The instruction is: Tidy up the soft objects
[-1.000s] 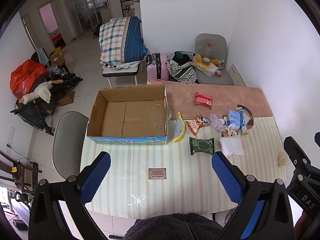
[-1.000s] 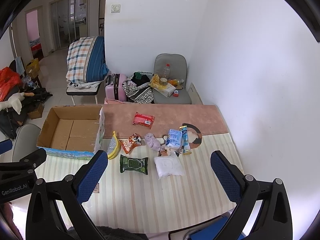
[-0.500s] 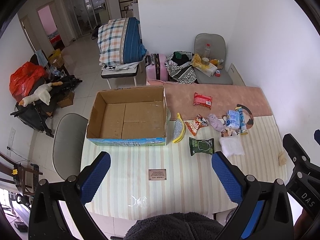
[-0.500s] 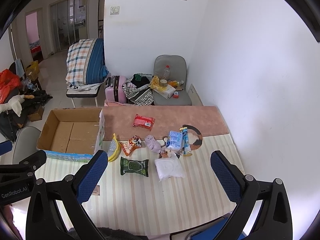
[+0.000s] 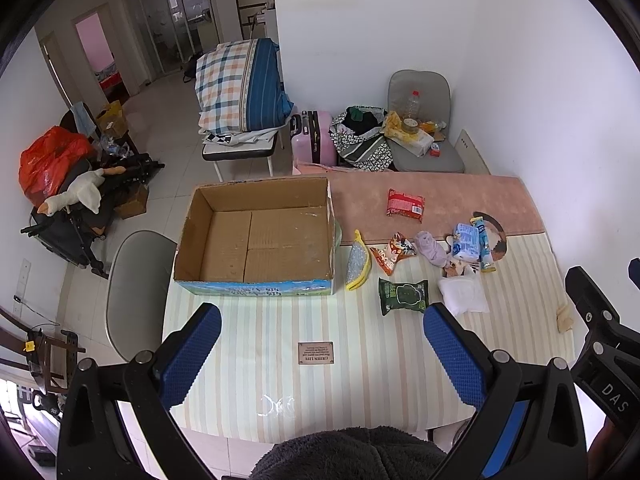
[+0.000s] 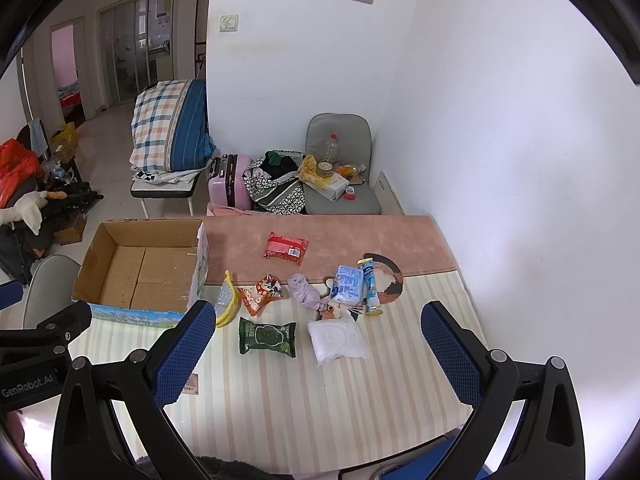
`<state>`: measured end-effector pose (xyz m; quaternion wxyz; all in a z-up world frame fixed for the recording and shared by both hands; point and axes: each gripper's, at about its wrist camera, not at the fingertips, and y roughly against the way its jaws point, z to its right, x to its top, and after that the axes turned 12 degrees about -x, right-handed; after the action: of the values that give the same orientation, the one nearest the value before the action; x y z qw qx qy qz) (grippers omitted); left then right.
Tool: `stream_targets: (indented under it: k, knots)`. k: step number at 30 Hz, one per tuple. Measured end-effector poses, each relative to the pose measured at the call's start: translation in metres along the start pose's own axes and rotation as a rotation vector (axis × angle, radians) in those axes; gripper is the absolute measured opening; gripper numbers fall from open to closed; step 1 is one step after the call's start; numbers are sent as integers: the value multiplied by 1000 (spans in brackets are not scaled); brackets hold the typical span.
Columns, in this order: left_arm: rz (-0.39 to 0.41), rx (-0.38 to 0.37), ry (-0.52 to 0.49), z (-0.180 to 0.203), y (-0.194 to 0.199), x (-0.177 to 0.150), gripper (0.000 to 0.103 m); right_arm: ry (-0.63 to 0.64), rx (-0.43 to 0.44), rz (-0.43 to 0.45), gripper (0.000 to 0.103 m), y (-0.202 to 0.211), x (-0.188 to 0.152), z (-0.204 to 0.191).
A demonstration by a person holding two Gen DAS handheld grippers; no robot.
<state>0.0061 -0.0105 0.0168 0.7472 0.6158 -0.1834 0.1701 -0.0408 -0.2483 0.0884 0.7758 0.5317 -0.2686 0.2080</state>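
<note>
An open, empty cardboard box (image 5: pixel 256 236) (image 6: pixel 140 272) stands on the table's left. Right of it lie soft packs: a yellow-edged pouch (image 5: pixel 358 262), an orange snack bag (image 5: pixel 392 252), a green pack (image 5: pixel 402 296) (image 6: pixel 267 336), a white pack (image 5: pixel 462 294) (image 6: pixel 336 342), a lilac cloth (image 5: pixel 430 246) (image 6: pixel 304 294), a blue tissue pack (image 5: pixel 466 240) (image 6: pixel 348 284) and a red pack (image 5: pixel 405 204) (image 6: pixel 286 248). My left gripper (image 5: pixel 320 354) is open and empty above the table's near edge. My right gripper (image 6: pixel 314 354) is open and empty, high above the packs.
The table has a striped cloth (image 5: pixel 360 380) and a pink mat (image 5: pixel 440 196) at the back. A white wall runs along the right. A grey chair (image 5: pixel 136 288) stands left of the table. A small cream scrap (image 5: pixel 564 318) lies near the right edge.
Both grippers have drifted slightly, so the view has shifted a little. Nothing on the table has moved. Both grippers stay open.
</note>
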Motion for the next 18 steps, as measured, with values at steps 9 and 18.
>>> stream_targets:
  k: [9, 18]
  knots:
    - [6, 4, -3, -2, 0, 6, 103, -3, 3, -1, 103, 0, 1, 0]
    - [8, 2, -2, -4, 1, 5, 103, -1, 3, 0, 103, 1, 2, 0]
